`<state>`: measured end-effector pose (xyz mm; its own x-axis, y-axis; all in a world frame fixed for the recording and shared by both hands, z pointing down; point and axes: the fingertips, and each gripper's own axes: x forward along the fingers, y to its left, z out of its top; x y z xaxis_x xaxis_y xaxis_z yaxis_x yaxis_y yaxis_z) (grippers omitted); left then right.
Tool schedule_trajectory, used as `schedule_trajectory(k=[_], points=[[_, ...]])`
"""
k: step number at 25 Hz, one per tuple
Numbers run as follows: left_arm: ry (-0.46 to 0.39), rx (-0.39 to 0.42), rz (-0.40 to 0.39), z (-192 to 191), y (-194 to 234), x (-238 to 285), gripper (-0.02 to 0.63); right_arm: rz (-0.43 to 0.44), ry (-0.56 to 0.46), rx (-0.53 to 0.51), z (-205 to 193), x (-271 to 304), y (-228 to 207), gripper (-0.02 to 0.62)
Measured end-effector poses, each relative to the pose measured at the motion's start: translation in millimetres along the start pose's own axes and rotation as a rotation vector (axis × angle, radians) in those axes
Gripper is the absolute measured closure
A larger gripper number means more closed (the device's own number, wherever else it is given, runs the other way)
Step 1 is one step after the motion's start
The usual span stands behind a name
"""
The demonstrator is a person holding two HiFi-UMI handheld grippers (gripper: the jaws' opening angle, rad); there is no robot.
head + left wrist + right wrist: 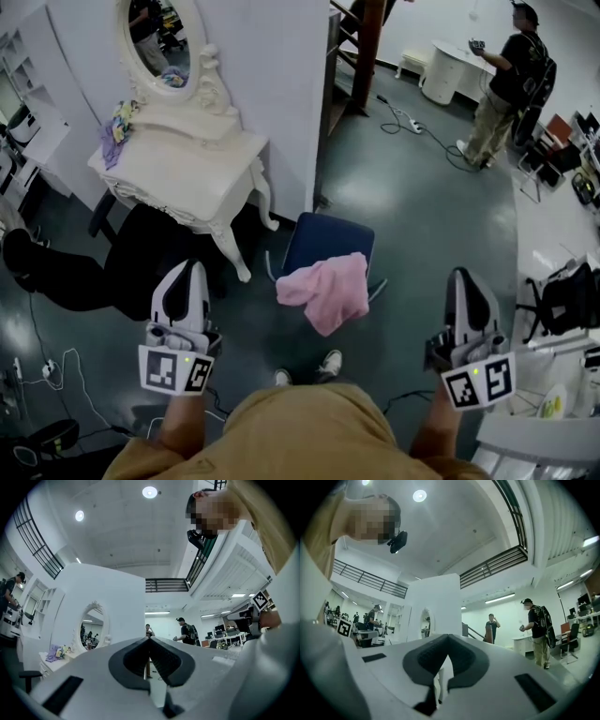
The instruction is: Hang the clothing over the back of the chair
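The left gripper [191, 274] and the right gripper [460, 278] are held level on either side of the person's body. The jaws of each are pressed together with nothing between them. Between and beyond them, the pink clothing [324, 291] is draped over the near edge of the blue chair [328, 240], touching neither gripper. Whether that edge is the backrest cannot be told. To the left, beyond the chair, stands a white dressing table [183, 173] with an oval mirror [159, 37]. A bundle of coloured fabric [117, 127] lies at the table's left corner. A standing person [506, 80] is at the far right.
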<state>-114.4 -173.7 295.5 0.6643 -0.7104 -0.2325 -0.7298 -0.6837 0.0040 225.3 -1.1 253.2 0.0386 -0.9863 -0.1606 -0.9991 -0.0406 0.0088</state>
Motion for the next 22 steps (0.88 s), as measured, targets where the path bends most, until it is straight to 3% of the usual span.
schedule_trajectory(k=[6,22], points=[[0.009,0.005,0.004,-1,-5,6,0.602,-0.018,0.017,-0.022,-8,3,-7,0.591],[0.055,0.028,-0.023,-7,-26,34,0.603,0.03,0.043,-0.011,-20,25,-20,0.591]])
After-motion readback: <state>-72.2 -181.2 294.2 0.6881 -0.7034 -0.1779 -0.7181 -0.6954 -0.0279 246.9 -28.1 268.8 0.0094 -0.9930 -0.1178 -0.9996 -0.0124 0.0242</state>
